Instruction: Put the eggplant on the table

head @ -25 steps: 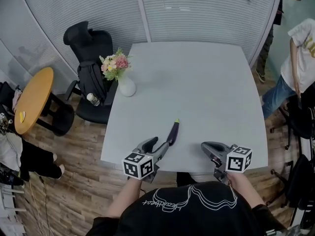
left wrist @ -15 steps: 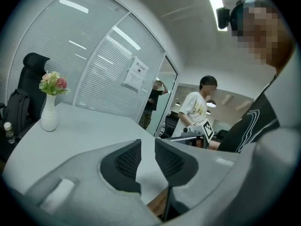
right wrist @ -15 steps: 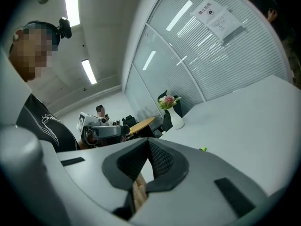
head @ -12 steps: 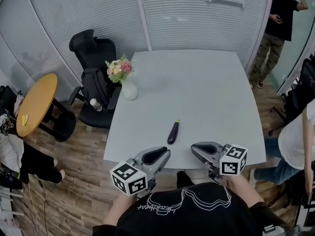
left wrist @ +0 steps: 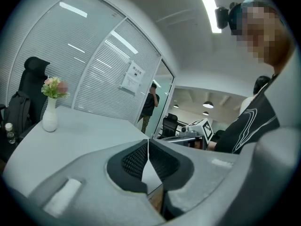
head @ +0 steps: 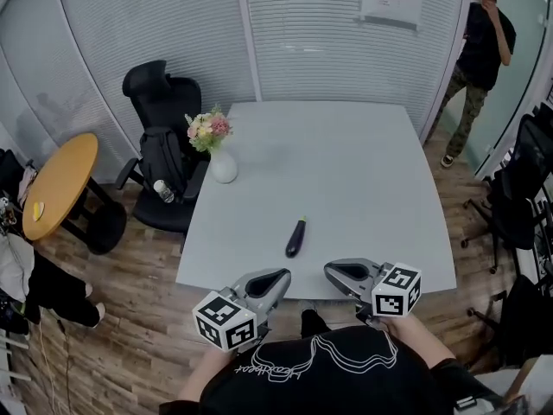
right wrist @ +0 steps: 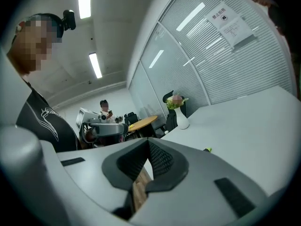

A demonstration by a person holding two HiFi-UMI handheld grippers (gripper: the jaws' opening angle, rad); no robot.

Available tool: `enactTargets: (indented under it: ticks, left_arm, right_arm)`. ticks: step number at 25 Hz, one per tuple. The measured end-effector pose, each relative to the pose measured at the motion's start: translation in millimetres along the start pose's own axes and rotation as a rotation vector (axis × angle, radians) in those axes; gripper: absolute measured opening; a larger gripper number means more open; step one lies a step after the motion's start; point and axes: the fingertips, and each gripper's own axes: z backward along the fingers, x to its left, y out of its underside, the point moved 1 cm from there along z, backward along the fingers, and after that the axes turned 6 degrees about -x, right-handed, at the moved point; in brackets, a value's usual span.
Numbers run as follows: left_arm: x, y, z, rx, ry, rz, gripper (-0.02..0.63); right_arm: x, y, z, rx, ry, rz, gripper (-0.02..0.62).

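The dark purple eggplant (head: 295, 238) lies alone on the grey table (head: 346, 171), near its front edge, green stem pointing away from me. My left gripper (head: 278, 278) hovers at the table's front edge, a short way behind the eggplant, shut with nothing between its pads (left wrist: 148, 147). My right gripper (head: 332, 272) hangs beside it, to the right, also shut and empty (right wrist: 148, 149). In the right gripper view only the eggplant's green tip (right wrist: 207, 149) peeks over the jaw. The left gripper view does not show the eggplant.
A white vase of flowers (head: 222, 164) stands at the table's left edge. A black office chair with a backpack (head: 161, 141) and a round wooden table (head: 57, 185) are on the left. A person (head: 478, 37) stands at the back right, near dark chairs (head: 525, 188).
The left gripper let go of the eggplant, drew back toward me and shut. The eggplant stays on the table. The right gripper also pulled back a little.
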Motion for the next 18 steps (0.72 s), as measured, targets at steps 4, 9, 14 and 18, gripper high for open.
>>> enactTargets:
  ticks: [4, 9, 14, 18]
  left_arm:
    - [-3, 2, 0, -0.005, -0.001, 0.011, 0.02]
    - [-13, 6, -5, -0.002, 0.031, 0.0, 0.02]
    - [-12, 9, -13, 0.018, 0.021, -0.002, 0.02]
    - [-11, 10, -18, 0.024, 0.016, 0.006, 0.02]
  right_arm:
    - [-1, 2, 7, -0.012, 0.006, -0.025, 0.006]
    - [-2, 5, 13, -0.017, 0.015, -0.028, 0.006]
    - [-8, 6, 18, -0.023, 0.023, -0.039, 0.006]
    - [-13, 5, 21, -0.023, 0.024, -0.044, 0.006]
